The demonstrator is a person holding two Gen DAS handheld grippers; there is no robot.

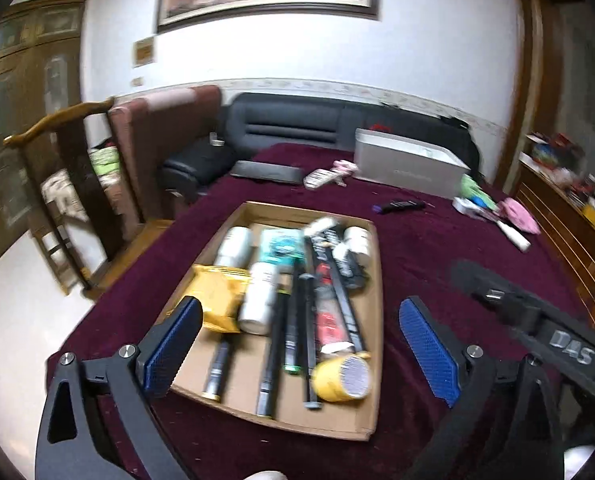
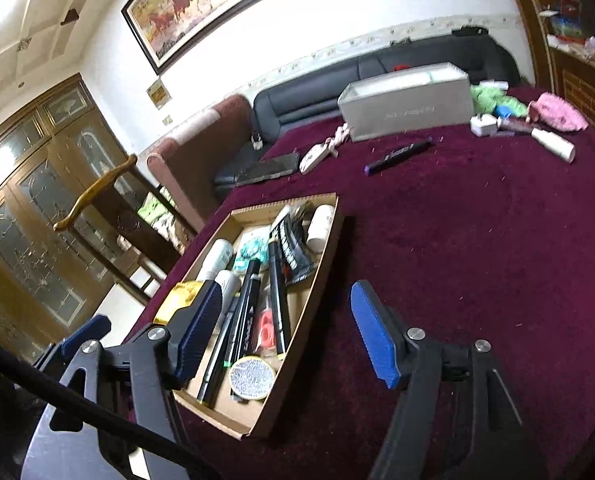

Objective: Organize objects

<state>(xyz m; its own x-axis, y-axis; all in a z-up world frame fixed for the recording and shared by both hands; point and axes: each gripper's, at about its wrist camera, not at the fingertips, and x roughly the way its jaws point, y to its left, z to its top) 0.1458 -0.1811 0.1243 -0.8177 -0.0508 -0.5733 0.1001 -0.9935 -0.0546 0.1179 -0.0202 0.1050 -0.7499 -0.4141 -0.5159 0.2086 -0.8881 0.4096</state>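
Blurred: labels in cardboard tray [image 1: 371, 364] unreadable | your left gripper [image 1: 303, 344] and right gripper [image 2: 287, 328] — both gaped wide, empty — hovered above tray

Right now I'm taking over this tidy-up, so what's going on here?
A person holds tongs in each hand over a cardboard tray on the maroon cloth. Both the left tongs and right tongs are open and empty. The tray already holds markers, bottles and a yellow tape roll. A purple-capped marker lies loose beside the grey box.
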